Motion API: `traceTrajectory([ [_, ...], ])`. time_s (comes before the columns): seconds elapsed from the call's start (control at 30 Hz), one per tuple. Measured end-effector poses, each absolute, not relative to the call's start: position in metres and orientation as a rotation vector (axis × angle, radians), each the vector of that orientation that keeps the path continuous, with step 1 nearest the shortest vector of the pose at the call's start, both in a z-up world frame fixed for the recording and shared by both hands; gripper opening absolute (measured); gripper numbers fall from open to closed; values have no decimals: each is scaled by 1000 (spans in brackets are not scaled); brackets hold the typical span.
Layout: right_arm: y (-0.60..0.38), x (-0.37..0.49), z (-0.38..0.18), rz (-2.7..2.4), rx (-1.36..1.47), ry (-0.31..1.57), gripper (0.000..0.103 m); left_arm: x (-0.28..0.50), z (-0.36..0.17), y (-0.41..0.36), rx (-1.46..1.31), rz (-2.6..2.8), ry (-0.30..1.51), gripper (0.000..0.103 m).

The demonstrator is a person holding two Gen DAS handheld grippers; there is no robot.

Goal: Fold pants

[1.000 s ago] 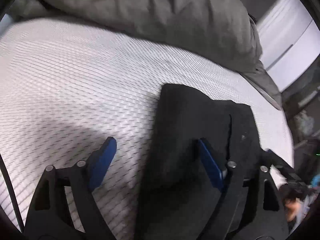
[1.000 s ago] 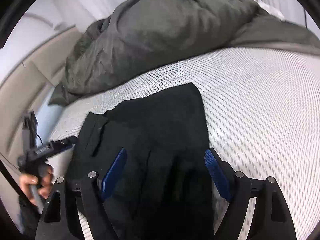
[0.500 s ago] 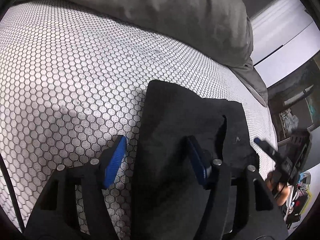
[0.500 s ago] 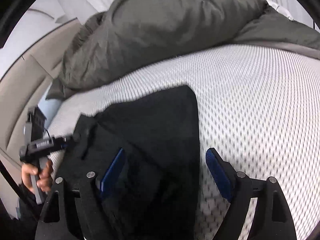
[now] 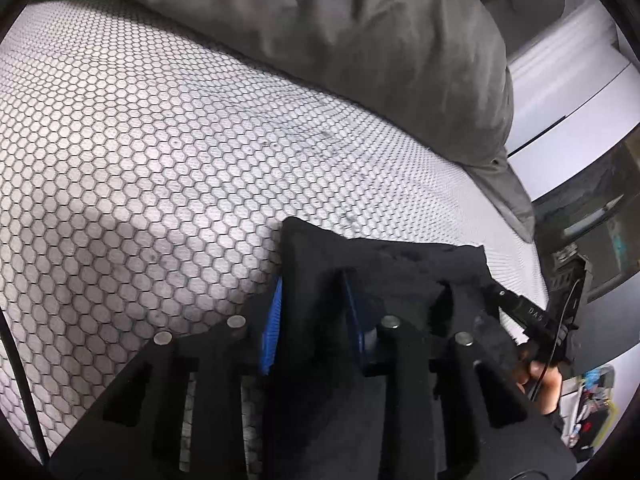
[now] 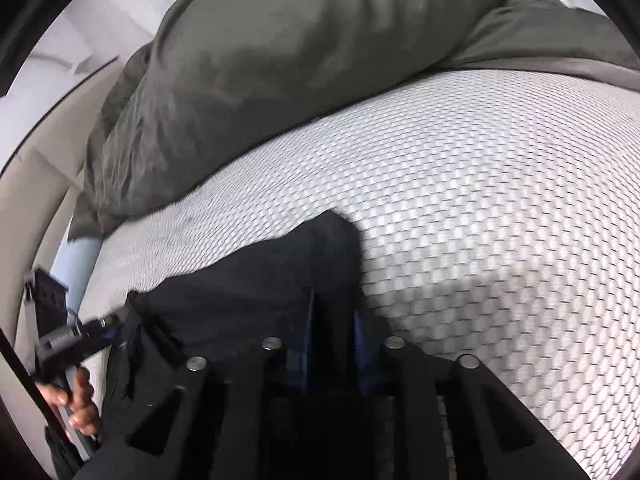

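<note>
Left wrist: fingers [image 5: 276, 316] closing, pinching black pants [image 5: 400, 264].

Left gripper [image 5: 312, 316] frame: I see matte black linkage arms with cut-out slots.
Left pads [image 5: 271, 328]: blue, ribbed.
Left pivots [image 5: 236, 322]: round silver pins, four.
Right gripper [image 6: 334, 344] frame: same black linkage, four silver pins.
Right pads [image 6: 306, 332]: blue, mostly hidden.
Cable [image 5: 20, 380]: thin, black, at the left edge.
</note>
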State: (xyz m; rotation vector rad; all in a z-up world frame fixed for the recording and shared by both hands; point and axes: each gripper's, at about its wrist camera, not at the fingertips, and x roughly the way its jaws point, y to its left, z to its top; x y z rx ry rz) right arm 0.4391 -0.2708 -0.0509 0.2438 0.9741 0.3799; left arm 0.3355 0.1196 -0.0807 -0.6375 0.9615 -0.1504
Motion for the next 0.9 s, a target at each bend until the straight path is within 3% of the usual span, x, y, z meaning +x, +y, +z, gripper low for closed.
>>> traceTrajectory([
  [0.1, -278, 438, -53, 364, 263, 983, 15, 330, -81, 129, -657, -108, 957, 29],
  [0.17, -278, 433, -50, 362, 257, 978, 22, 322, -78, 135, -701, -98, 950, 30],
  [0.23, -276, 430, -42, 394, 310, 967, 54, 322, -76, 141, -707, -99, 953, 30],
  [0.27, -281, 424, -34, 413, 343, 938, 60, 315, -68, 139, -692, -110, 941, 31],
  [0.4, -298, 385, -6, 421, 360, 854, 76, 287, -48, 124, -637, -138, 894, 69],
  [0.43, -299, 375, -3, 429, 357, 853, 81, 278, -46, 116, -600, -151, 892, 69],
  [0.6, -279, 322, -4, 557, 241, 876, 81, 261, -53, 82, -414, -113, 971, 69],
  [0.67, -262, 303, -15, 515, 111, 883, 61, 253, -59, 72, -359, -72, 975, 69],
  [0.7, -253, 299, -24, 467, 30, 911, 40, 249, -60, 72, -344, -53, 967, 70],
  [0.73, -254, 297, -33, 453, -13, 940, 35, 246, -59, 72, -334, -26, 957, 70],
  [0.9, -300, 280, -20, 478, 130, 908, 36, 225, -44, 101, -353, 48, 926, 70],
])
